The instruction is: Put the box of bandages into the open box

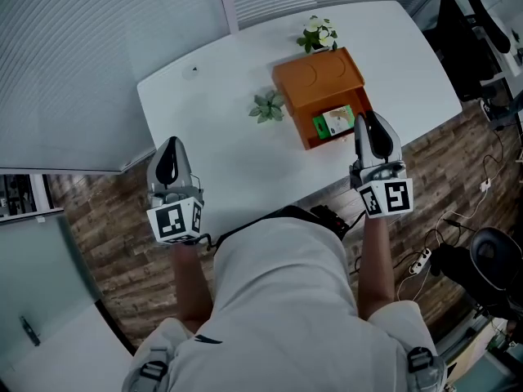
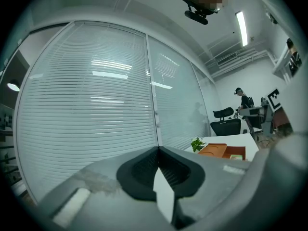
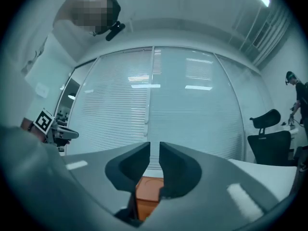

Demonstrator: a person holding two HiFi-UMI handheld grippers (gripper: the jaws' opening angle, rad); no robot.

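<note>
An orange open box (image 1: 319,80) stands on the white table (image 1: 212,129), its lid folded back. The green and white box of bandages (image 1: 334,122) lies inside it, at the near end. My right gripper (image 1: 369,125) hovers just on the near side of that box, jaws a narrow gap apart with nothing between them (image 3: 154,150); the orange box (image 3: 147,189) shows below them. My left gripper (image 1: 170,147) is held off the table's near left edge, jaws closed tip to tip (image 2: 158,150). From it, the orange box (image 2: 224,150) and the box of bandages (image 2: 236,156) show far right.
A small green plant (image 1: 267,105) sits left of the orange box and a flowering plant (image 1: 317,33) behind it. Office chairs (image 1: 466,39) stand right of the table. Blinds (image 1: 98,47) cover the glass wall beyond. A power strip (image 1: 418,260) lies on the wood floor.
</note>
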